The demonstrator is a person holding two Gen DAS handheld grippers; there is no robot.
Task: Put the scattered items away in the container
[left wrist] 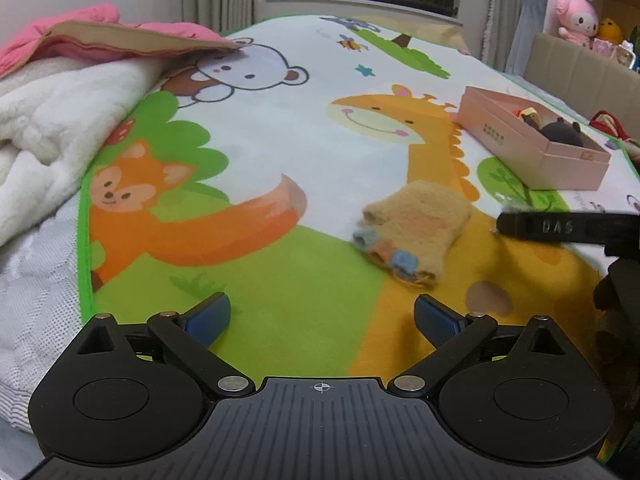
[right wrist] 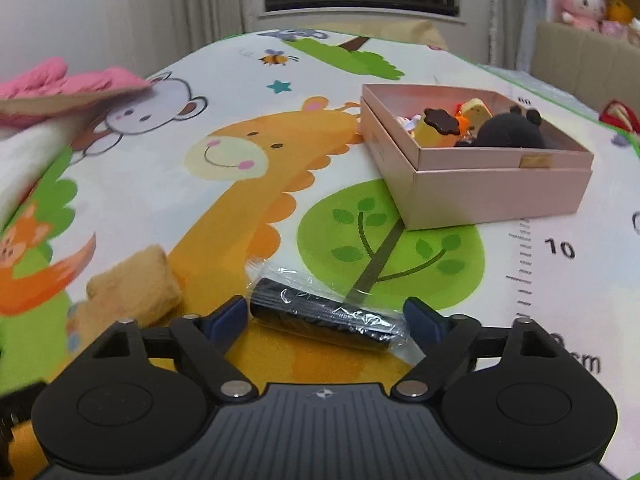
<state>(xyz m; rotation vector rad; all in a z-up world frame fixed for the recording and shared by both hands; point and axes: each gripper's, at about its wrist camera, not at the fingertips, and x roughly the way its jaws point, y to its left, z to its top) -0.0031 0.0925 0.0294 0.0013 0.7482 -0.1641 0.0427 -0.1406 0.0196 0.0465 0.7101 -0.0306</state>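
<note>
A black cylinder in clear plastic wrap lies on the cartoon play mat between the fingers of my right gripper. The jaws stand wide, with the blue pads close to its two ends; I see no firm squeeze. A tan fuzzy glove lies ahead and to the right of my left gripper, which is open and empty over the mat. The glove sits just left of the right gripper. The pink box holds several small toys, and it stands at the far right in the left wrist view.
A white fleece blanket and a pink garment are piled along the mat's left side. A cardboard box with plush toys stands at the back right. A red item lies beyond the pink box. The right gripper's finger reaches in from the right.
</note>
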